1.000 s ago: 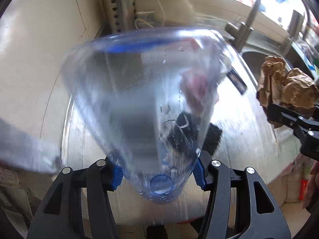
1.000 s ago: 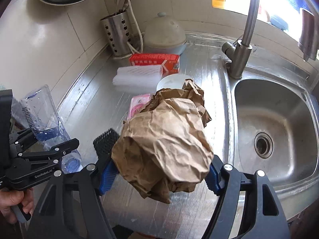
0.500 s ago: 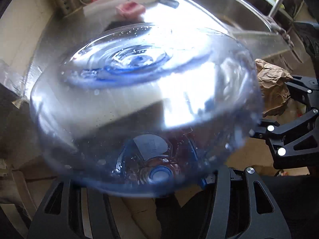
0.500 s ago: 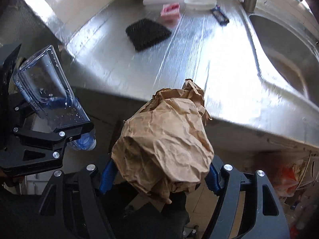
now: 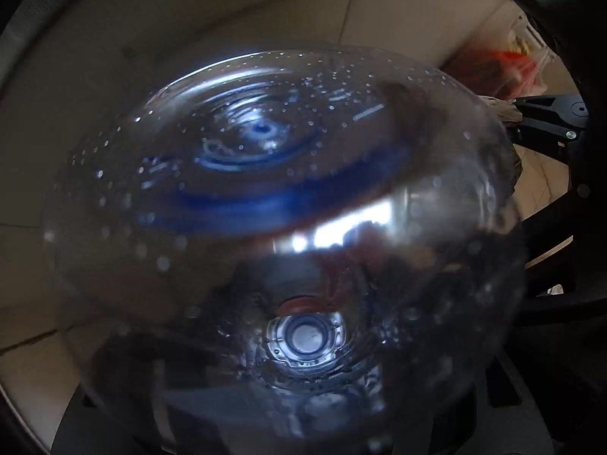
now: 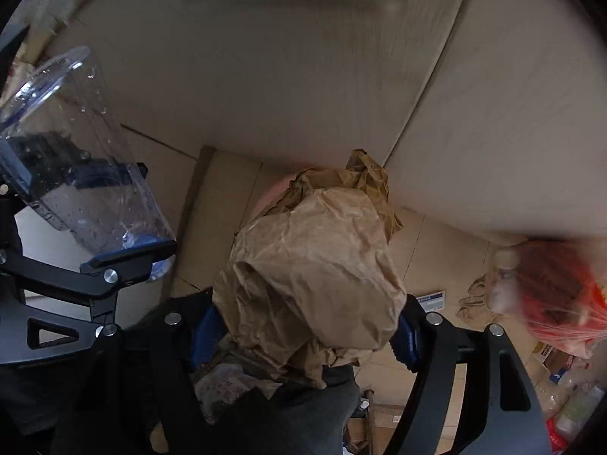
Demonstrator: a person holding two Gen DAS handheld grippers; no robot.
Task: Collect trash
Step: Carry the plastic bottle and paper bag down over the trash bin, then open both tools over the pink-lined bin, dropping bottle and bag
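The left wrist view is filled by the clear plastic bottle (image 5: 288, 204) seen base-on, its cap nearest the lens. Only the right wrist view shows it sidelong, neck clamped in the left tool (image 6: 125, 261), base tilted up and away. The right tool (image 6: 307, 326) points down over a tiled floor (image 6: 447, 250), half-wide, gripping crumpled brown paper (image 6: 311, 265); a red bag (image 6: 561, 295) lies right
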